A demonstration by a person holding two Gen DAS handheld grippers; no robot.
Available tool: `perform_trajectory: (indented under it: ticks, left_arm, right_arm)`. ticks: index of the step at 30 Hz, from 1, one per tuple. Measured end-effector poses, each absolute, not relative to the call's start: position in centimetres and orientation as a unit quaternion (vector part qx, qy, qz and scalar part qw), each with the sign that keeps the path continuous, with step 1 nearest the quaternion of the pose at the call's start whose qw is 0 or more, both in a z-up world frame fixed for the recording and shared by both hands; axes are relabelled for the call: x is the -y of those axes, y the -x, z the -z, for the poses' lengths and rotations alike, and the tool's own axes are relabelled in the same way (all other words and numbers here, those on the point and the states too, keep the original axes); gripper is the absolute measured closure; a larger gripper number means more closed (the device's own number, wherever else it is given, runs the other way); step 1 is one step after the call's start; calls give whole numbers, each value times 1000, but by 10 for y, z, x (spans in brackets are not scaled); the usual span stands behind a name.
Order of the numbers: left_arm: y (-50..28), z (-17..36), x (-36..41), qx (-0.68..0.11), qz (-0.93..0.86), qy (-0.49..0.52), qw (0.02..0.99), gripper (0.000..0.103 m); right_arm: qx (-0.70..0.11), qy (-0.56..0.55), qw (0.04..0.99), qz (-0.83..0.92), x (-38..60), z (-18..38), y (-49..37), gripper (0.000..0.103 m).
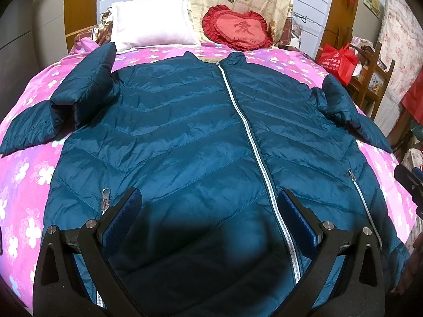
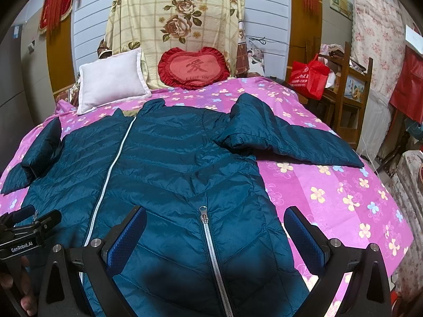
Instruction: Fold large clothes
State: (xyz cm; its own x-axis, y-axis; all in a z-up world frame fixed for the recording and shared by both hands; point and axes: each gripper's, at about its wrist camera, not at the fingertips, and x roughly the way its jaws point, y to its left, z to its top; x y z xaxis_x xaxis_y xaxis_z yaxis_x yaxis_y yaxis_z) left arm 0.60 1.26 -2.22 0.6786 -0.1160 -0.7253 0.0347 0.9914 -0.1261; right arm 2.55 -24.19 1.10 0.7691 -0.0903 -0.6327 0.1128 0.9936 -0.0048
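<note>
- The teal quilted puffer jacket [image 1: 185, 132] lies front-up and zipped across the middle of both frames, on a pink flowered bedspread [image 2: 343, 198], collar toward the pillows at the top.
- The left gripper [image 1: 211, 211] hovers low over the hem near the white centre zipper [image 1: 251, 137], its blue pads spread wide, holding nothing.
- The right gripper [image 2: 215, 227] is likewise apart and empty, straddling the pocket zipper [image 2: 208, 237] at the jacket's side edge.
- Both sleeves are bent back on themselves: one at centre left of the left view [image 1: 79, 92], one at upper right of the right view [image 2: 277, 134].
- Judged as the start of folding: pinch a full sleeve or side edge rather than a single slippery layer, then carry it across the front smoothly so the padding does not bunch.
</note>
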Motion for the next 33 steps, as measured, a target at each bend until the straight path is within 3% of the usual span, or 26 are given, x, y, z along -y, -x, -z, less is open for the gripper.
perform_trajectory:
  ticks: [8, 33]
  left_arm:
    - [-4, 22, -11, -374, 8, 20, 927, 0]
    - [-10, 24, -25, -400, -5, 46, 916, 0]
  right_arm:
    - [-337, -16, 940, 55, 244, -10, -26, 0]
    - [-345, 2, 939, -11, 204, 5, -27, 0]
